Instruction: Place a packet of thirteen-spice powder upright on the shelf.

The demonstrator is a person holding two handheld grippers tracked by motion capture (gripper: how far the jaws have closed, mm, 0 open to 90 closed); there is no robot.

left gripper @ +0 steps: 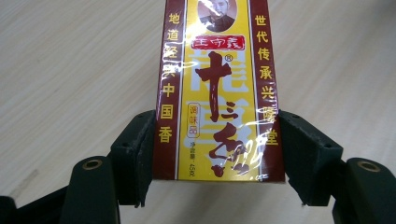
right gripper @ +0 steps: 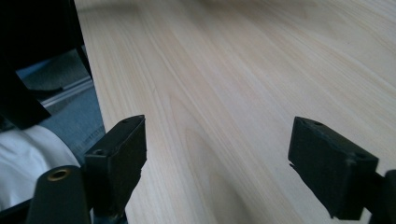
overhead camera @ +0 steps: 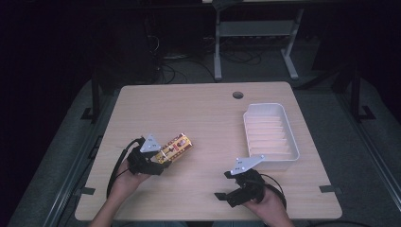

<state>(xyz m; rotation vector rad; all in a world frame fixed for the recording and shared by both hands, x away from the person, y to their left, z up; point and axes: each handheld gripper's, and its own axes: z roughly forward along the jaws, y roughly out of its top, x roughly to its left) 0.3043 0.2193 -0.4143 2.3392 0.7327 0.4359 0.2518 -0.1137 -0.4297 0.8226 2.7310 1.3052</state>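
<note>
Pale wooden table (overhead camera: 208, 109) in a dark room.

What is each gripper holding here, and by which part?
The left gripper clamps the yellow and maroon seasoning box across its two long sides, at its near end. The right gripper is open over the table, holding nothing.

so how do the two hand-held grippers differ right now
The left hand-held gripper has its jaws closed on the sides of a yellow and red box; the right hand-held gripper is open with nothing between its jaws. The left one sits at the table's left side beside the box, the right one near the front edge, below the white tray. Both are black and held in a hand.
</note>
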